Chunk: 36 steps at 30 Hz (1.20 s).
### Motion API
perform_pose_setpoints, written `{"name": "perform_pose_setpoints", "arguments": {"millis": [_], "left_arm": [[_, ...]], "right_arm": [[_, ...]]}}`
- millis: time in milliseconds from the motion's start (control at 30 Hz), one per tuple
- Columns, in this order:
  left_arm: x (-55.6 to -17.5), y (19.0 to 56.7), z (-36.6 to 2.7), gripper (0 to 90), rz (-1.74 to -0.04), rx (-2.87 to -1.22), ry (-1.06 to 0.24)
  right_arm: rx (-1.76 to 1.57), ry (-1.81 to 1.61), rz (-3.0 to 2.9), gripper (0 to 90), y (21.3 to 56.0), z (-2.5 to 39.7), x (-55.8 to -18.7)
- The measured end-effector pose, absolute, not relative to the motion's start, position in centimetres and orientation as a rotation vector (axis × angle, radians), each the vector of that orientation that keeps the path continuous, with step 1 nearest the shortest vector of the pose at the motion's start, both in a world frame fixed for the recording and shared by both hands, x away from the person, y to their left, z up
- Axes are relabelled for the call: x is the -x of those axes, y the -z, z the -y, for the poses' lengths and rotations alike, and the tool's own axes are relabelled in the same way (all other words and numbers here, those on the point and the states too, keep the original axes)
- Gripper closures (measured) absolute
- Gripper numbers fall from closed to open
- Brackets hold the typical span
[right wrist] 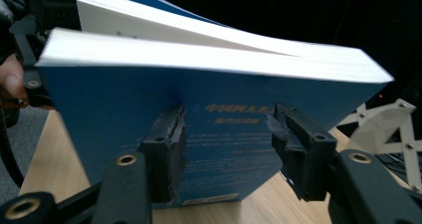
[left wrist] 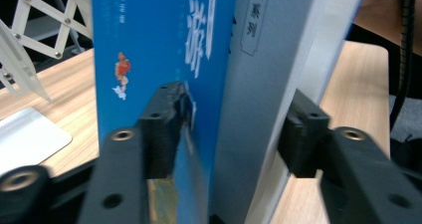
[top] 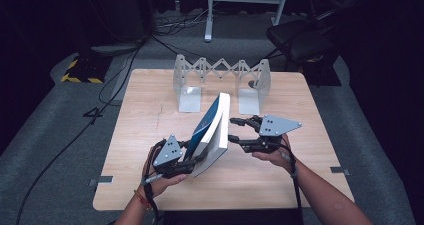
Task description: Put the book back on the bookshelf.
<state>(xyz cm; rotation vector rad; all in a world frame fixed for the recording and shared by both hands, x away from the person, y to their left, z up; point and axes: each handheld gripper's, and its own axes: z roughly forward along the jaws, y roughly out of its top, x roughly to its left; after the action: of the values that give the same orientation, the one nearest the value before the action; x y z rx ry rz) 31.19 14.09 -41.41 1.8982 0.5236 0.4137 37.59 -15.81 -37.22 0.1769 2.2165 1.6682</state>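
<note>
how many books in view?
1: a blue book tilted on edge mid-table, left gripper clamped across its spine end, right gripper open beside it.

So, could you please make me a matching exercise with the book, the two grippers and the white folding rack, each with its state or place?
Things:
1. book
2. left gripper
3. right gripper
4. white folding rack

States or places:
a. stands behind the book, untouched
b. open, at the book's right side
c. tilted, with a blue cover
d. closed on the book's near end

Pairs: 1-c, 2-d, 3-b, 4-a
</note>
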Motion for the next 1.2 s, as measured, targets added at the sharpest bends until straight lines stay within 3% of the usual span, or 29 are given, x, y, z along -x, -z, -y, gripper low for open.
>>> {"name": "perform_pose_setpoints", "arguments": {"millis": [267, 500, 833, 967, 1200], "left_arm": [[-29.0, 42.1, -14.3, 23.8, -0.552, -1.981, -0.424], [-28.8, 43.1, -12.5, 15.7, -0.639, -1.943, -0.510], [-29.8, 44.6, -11.7, 20.4, -0.798, -1.831, -0.659], [-30.1, 44.6, -12.3, 34.4, -0.828, -1.801, -0.649], [-29.9, 44.5, -12.9, 43.8, -0.814, -1.806, -0.657]], "right_arm": [[-0.143, -1.680, -2.248, 45.8, 37.6, 14.1, -36.9], [-0.125, -1.649, -2.258, 44.7, 37.8, 12.4, -36.5], [-0.246, -1.691, -2.240, 42.1, 38.7, 10.3, -37.7], [-0.285, -1.648, -2.263, 41.0, 39.2, 10.5, -38.3], [-0.401, -1.483, -2.350, 35.9, 41.0, 17.2, -39.8]]}}
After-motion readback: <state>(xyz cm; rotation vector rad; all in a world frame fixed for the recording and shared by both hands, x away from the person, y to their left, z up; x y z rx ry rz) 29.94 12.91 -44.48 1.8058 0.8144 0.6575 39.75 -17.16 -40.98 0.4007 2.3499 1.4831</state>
